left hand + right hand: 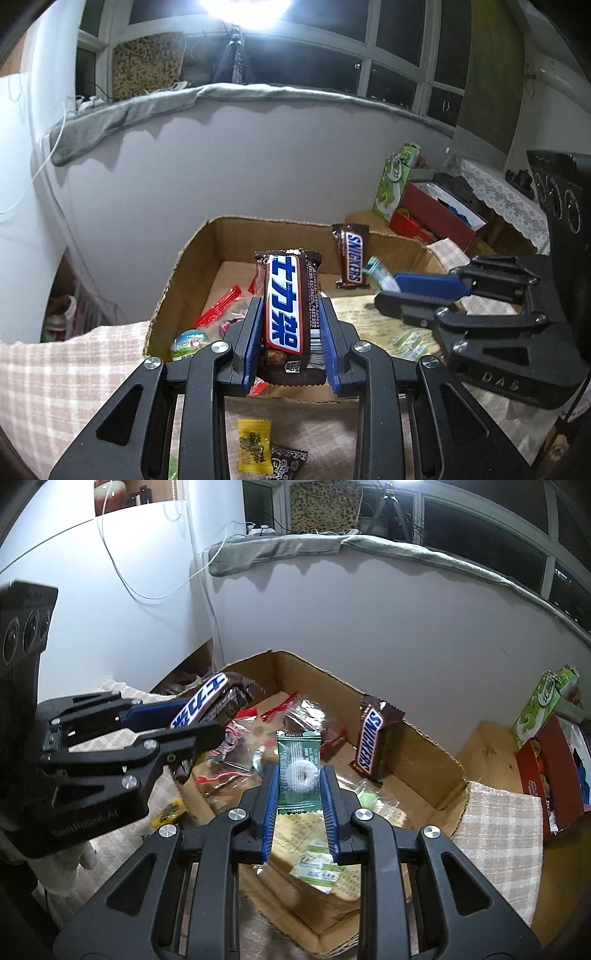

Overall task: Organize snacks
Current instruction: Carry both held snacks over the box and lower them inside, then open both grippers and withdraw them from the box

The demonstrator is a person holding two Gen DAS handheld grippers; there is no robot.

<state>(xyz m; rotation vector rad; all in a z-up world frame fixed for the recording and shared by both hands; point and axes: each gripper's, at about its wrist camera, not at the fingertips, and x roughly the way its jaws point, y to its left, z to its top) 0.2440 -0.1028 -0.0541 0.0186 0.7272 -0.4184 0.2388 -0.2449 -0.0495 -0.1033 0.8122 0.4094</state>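
Observation:
My left gripper (290, 306) is shut on a brown Snickers bar (286, 302) with blue Chinese lettering, held above the near edge of an open cardboard box (177, 273). My right gripper (298, 773) is shut on a green mint candy packet (298, 771) with a white ring inside, held over the box (424, 734). A second Snickers bar (373, 738) leans upright against the box's far wall; it also shows in the left wrist view (352, 260). The left gripper with its bar (207, 705) shows at left in the right wrist view.
Inside the box lie clear bags with red seals (295, 716), a round green sweet (186, 343) and green-white packets (317, 867). A yellow candy (254, 448) and a dark packet (288, 459) lie on the checked cloth (66, 376). A red box (436, 210) and green carton (395, 181) stand at right.

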